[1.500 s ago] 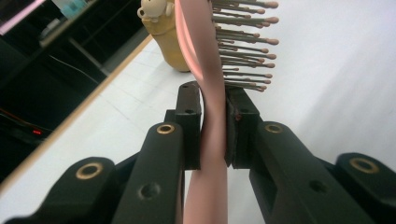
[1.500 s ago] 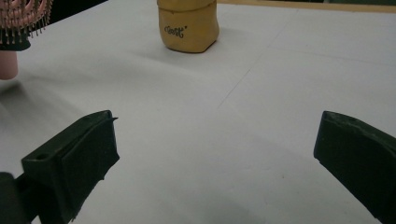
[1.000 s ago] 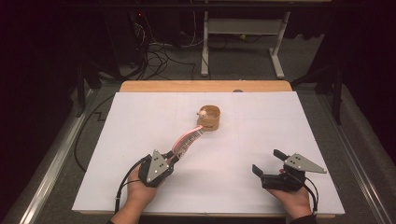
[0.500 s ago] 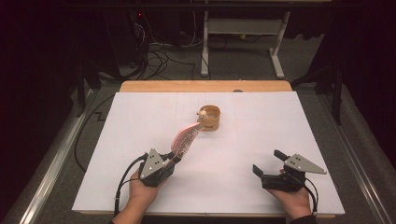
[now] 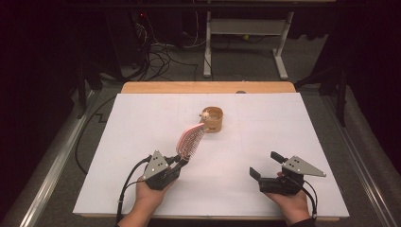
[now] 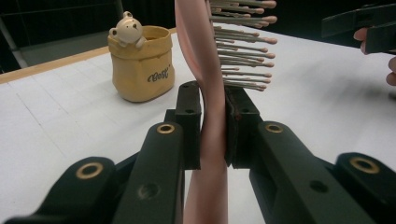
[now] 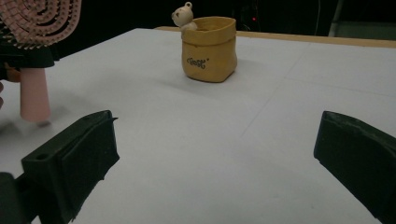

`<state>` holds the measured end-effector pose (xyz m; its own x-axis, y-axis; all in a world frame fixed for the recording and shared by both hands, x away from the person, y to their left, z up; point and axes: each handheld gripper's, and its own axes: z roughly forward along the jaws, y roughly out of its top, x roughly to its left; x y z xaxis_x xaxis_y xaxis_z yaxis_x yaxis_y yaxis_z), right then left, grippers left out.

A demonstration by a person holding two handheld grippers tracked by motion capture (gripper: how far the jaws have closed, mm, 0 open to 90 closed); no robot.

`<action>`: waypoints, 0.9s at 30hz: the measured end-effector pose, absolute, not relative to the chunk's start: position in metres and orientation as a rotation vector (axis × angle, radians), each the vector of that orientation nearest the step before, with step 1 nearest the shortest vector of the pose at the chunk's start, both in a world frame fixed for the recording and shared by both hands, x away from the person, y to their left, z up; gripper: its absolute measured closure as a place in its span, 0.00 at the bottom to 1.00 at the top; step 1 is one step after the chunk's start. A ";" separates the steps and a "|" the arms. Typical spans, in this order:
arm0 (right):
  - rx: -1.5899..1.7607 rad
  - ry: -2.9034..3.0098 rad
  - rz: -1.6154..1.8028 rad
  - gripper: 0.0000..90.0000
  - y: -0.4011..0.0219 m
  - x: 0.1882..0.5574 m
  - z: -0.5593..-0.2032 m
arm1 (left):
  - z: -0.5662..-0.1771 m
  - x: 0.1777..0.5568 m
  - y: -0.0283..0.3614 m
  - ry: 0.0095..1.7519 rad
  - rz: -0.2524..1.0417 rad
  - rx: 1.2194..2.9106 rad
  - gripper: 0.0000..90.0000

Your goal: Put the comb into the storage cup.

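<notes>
White table (image 5: 293,137), yellow pot (image 5: 213,120) beyond hairbrush (image 5: 190,140)

left gripper (image 5: 182,162) jaws clamped, right gripper (image 5: 267,164) jaws apart

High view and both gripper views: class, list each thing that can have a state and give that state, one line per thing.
Left gripper: shut on the brush handle.
Right gripper: open, holding nothing.
Brush: held by its handle, head raised off the table and pointing toward the pot.
Pot: upright, open at the top, with a bear figure on its rim.
Table: covered with a white sheet.
</notes>
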<state>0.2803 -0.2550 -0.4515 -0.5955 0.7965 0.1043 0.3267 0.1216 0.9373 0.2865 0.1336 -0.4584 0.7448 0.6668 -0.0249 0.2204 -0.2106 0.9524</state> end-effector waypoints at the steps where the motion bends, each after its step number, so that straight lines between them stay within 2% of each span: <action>1: 1.081 1.980 1.483 0.00 -0.253 0.280 -0.451 | -0.458 0.287 0.133 0.698 0.473 1.772 0.86; 19: 1.029 2.003 1.494 0.00 -0.230 0.279 -0.448 | -0.454 0.296 0.100 0.666 0.457 1.770 0.86; 27: 1.028 2.030 1.507 0.00 -0.216 0.292 -0.445 | -0.456 0.296 0.098 0.676 0.456 1.771 0.87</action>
<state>0.2916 -0.2158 -0.4451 -0.6446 0.7579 0.1009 0.3159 0.1437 0.9379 0.2963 0.0976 -0.4559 0.7607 0.6484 -0.0308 0.2140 -0.2056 0.9549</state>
